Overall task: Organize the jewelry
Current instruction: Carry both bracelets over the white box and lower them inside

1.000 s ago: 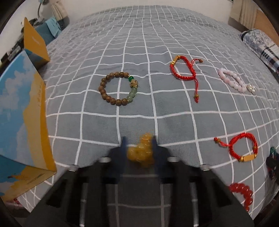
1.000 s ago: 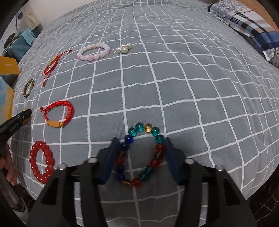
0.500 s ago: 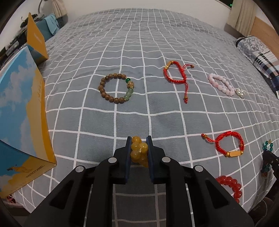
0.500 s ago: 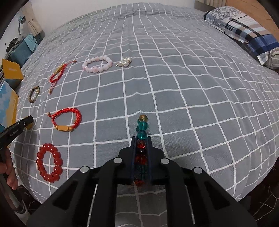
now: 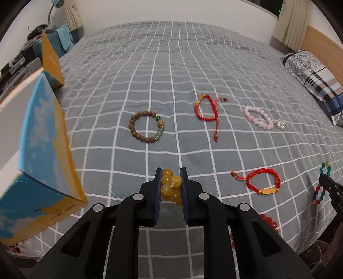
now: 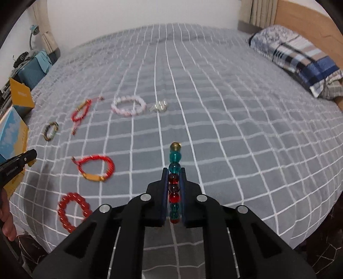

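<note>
Bed (image 5: 171, 70) under grey white-checked cover, plaid pillow (image 6: 300, 55) by wooden headboard, blue-and-yellow box (image 5: 38, 154) at left edge, left hand-held gripper (image 5: 170, 175) clamped on yellow bead bracelet (image 5: 170, 186), right hand-held gripper (image 6: 174, 175) clamped on multicoloured bead bracelet (image 6: 174, 163), wooden bead bracelet (image 5: 146, 126), two red cord bracelets (image 5: 206, 110), pink bracelet (image 5: 258, 118) lying apart on cover.

A wide bed (image 5: 171, 70) fills the room, spread with a grey cover crossed by white grid lines. At its far right a wooden headboard (image 6: 310, 23) stands behind a pillow (image 6: 295, 55) in blue, white and tan plaid. The far wall (image 5: 171, 10) is plain white, with pale curtains (image 5: 293, 21) hanging at the right and another curtain (image 5: 74, 17) at the far left. At the left, a small desk lamp (image 6: 33, 32) rises over cluttered teal storage (image 6: 32, 68). The light is even and soft.
</note>
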`<move>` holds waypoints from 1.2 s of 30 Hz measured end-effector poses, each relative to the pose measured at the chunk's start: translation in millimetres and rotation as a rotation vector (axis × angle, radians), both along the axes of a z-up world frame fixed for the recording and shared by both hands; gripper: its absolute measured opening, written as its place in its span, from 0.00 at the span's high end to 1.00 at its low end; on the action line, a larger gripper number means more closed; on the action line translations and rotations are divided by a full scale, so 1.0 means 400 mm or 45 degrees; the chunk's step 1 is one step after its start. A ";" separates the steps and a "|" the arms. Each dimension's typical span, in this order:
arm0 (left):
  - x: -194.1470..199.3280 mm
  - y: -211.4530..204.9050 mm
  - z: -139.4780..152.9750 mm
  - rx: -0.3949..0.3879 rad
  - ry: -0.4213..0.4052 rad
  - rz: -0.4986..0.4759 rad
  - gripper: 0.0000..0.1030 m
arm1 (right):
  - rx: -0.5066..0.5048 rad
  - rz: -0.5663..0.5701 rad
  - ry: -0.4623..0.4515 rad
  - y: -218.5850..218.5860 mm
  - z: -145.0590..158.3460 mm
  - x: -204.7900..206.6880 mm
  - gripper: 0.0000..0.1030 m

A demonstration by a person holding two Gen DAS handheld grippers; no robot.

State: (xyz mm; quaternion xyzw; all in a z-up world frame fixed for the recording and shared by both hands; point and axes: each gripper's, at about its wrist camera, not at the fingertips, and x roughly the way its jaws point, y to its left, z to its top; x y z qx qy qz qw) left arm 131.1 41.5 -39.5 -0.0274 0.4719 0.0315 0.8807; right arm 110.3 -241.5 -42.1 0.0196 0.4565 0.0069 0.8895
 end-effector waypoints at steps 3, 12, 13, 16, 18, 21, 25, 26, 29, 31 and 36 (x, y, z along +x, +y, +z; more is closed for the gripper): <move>-0.014 0.012 0.038 -0.009 -0.019 -0.001 0.85 | 0.000 0.007 -0.025 0.013 0.030 0.003 0.91; -0.034 0.077 0.136 -0.021 -0.068 0.037 0.85 | -0.026 0.088 -0.132 0.128 0.145 0.036 0.91; -0.037 0.087 0.150 -0.023 -0.078 0.044 0.85 | -0.027 0.100 -0.140 0.144 0.154 0.042 0.91; -0.045 0.126 0.192 -0.023 -0.108 0.074 0.85 | -0.034 0.147 -0.171 0.213 0.191 0.066 0.91; -0.052 0.157 0.218 -0.020 -0.129 0.097 0.85 | -0.034 0.183 -0.196 0.260 0.216 0.078 0.91; -0.067 0.207 0.246 -0.022 -0.149 0.136 0.85 | -0.017 0.253 -0.233 0.357 0.255 0.095 0.91; -0.096 0.290 0.272 -0.009 -0.166 0.206 0.85 | -0.010 0.350 -0.271 0.486 0.284 0.103 0.91; -0.106 0.312 0.276 -0.007 -0.167 0.223 0.85 | -0.008 0.373 -0.278 0.515 0.288 0.103 0.91; -0.140 0.388 0.282 0.001 -0.168 0.284 0.85 | 0.009 0.454 -0.288 0.617 0.297 0.102 0.91; -0.167 0.441 0.280 0.007 -0.163 0.328 0.85 | 0.024 0.513 -0.295 0.689 0.298 0.095 0.91; -0.231 0.569 0.267 0.011 -0.149 0.430 0.85 | 0.050 0.669 -0.326 0.848 0.305 0.040 0.91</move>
